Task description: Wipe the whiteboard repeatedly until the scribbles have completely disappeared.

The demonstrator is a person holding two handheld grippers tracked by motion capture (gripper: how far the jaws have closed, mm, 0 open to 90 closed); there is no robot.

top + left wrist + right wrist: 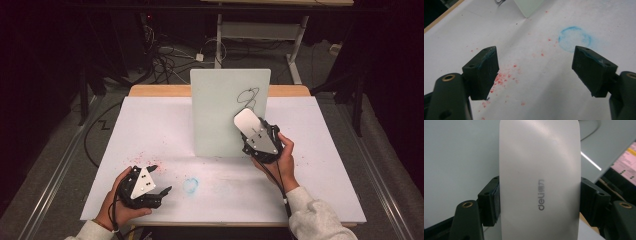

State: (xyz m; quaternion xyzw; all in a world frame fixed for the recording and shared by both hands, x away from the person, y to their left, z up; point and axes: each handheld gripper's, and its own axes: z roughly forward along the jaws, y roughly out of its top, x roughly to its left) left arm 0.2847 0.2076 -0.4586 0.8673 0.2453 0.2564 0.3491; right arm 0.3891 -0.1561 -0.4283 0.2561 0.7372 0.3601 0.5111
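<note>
Right gripper [248, 131] clamped on a white eraser [246, 120], held against the upright whiteboard [220, 107] near a black scribble [248, 96], left gripper [159, 179] wide apart over the table [150, 125].

Left claw [161, 179] gapes low; right claw [248, 131] stands raised, clamped.

Probably a lab: floor cables [165, 57], black curtains [40, 60].

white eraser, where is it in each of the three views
High view: the white eraser is right of centre, clamped in the right gripper, against the upright whiteboard.
Left gripper view: not in it; the whiteboard's lower corner is at the top.
Right gripper view: the eraser runs up the centre between the jaws.
Shared landmark: the whiteboard.
</note>
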